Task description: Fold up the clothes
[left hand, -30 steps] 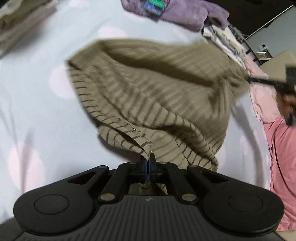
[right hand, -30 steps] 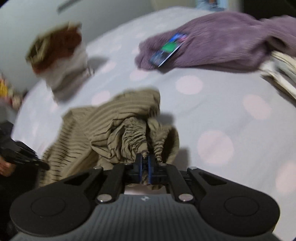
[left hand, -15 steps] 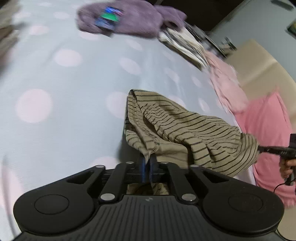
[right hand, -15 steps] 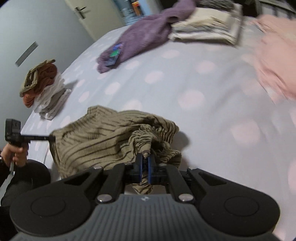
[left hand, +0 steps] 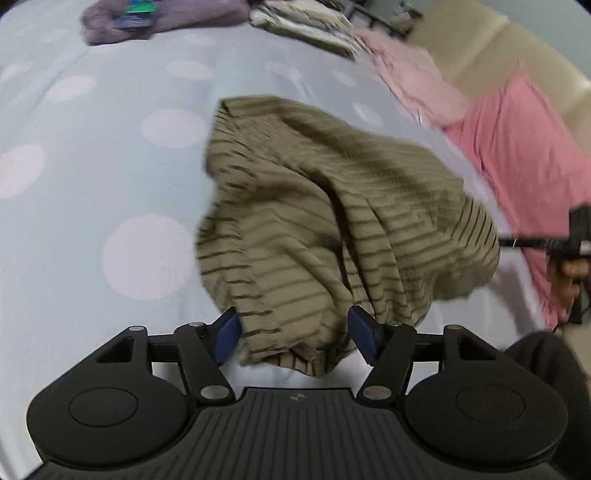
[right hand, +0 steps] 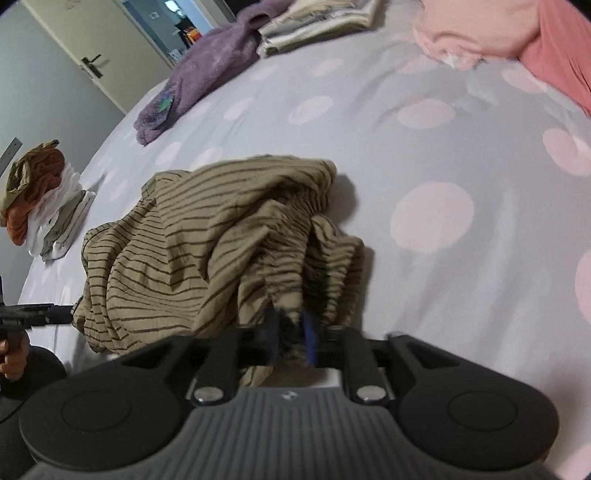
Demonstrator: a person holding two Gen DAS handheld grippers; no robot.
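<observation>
1. Striped garment (left hand: pixel 325 221) lies in a loose heap on the bed (left hand: pixel 110 166). The heap sits on the spotted cover, well apart from the purple fleece (right hand: pixel 207 70) at the far side and from the folded stack (right hand: pixel 48 210) near the bed's edge.

2. Left gripper (left hand: pixel 293 338): fingers (left hand: pixel 227 334) apart and opening. A hem of the garment hangs between them, but the pads do not press on it. Reads as a release.

3. Right gripper (right hand: pixel 290 338): fingers (right hand: pixel 308 338) opening, blurred. The gathered, elastic-looking band of the garment is between them; the gap is narrower than on the left. Cannot see the pads pressing, so I take it as let go.

4. Why so placed: likely the garment was set down on bare bed, clear of the purple fleece and the pink bedding (right hand: pixel 480 33), to give room for flattening. Both grippers sit at opposite ends of the heap, which suits spreading it.

5. Long axis: runs from one gripper to the other. In the right wrist view, the gathered band is the near end; the far end trails toward the other gripper (right hand: pixel 33 315) at the left.

6. Stripes run roughly along that axis where the cloth lies flat. It is bunched and still needs smoothing.
</observation>
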